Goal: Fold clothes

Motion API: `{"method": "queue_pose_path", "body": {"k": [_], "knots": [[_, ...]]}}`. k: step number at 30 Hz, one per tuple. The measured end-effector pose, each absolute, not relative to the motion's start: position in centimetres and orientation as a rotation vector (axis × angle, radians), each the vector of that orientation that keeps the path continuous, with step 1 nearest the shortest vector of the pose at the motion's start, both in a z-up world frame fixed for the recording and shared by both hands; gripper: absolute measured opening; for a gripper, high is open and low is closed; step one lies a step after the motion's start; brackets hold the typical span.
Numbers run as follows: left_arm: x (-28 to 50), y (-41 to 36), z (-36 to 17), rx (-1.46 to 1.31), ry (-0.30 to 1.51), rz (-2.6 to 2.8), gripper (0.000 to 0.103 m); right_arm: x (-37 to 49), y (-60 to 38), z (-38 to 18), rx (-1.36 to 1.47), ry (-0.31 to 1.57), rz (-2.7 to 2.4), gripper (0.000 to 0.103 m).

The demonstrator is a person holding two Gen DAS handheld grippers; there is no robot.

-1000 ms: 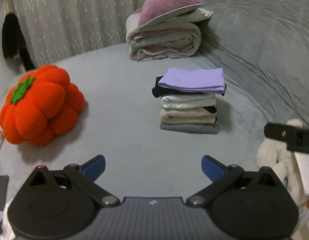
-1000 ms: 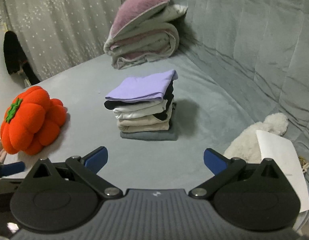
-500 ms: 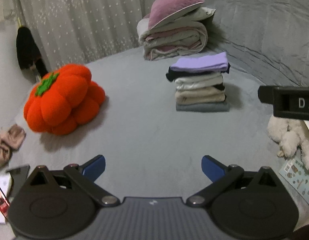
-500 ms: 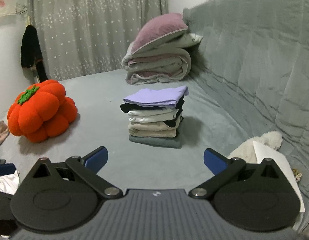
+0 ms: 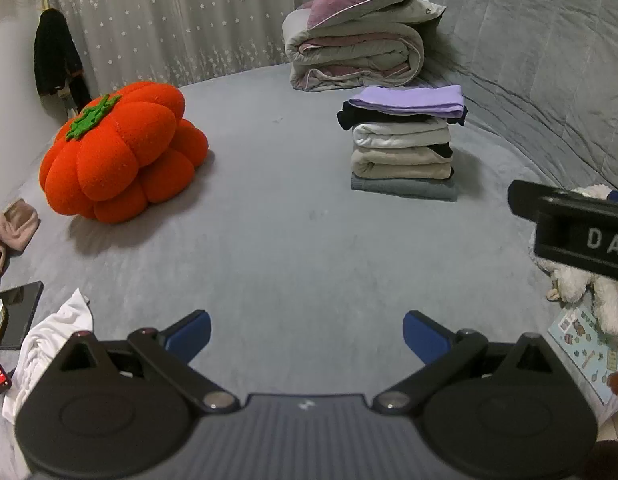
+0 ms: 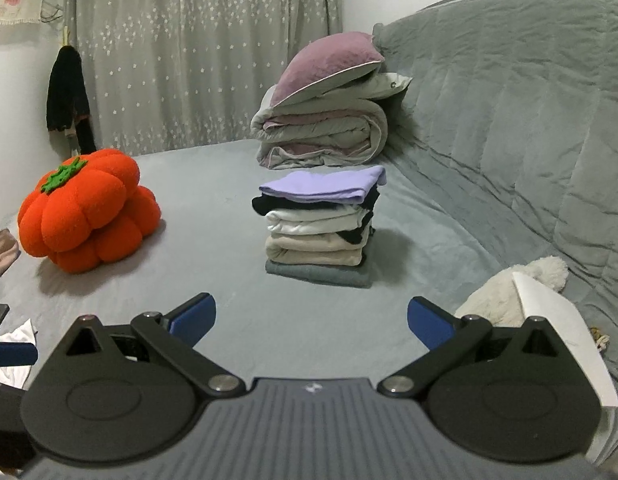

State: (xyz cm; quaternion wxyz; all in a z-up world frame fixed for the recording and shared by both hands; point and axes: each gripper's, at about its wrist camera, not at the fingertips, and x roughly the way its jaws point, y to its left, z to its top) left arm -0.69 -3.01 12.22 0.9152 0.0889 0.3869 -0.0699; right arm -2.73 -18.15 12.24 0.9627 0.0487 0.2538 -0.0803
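A stack of folded clothes [image 6: 320, 224] stands finished on the bed [image 6: 213, 216], well apart from a crumpled white garment [image 5: 49, 344] near the left hand-held gripper [image 5: 305, 334], which looks unfolded. Both that one and the right hand-held gripper [image 6: 311, 322] gape wide, empty.

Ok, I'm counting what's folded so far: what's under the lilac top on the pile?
Under the lilac top lie a black piece, white, beige and grey layers. Their hidden inner folds prevent an exact count.

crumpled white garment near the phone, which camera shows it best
The left wrist view: the crumpled white garment lies mostly exposed beside the dark phone, just left of the left gripper. The right wrist view catches only a small corner at its left edge.
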Motion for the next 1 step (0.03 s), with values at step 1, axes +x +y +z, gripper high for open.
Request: {"method": "queue_pose_path", "body": {"k": [1], "knots": [[-0.64,-2.96,12.16,0.181,0.798,-0.145,0.102,-2.64,-18.01,12.14,0.100,0.517,-0.160,0.103]]}}
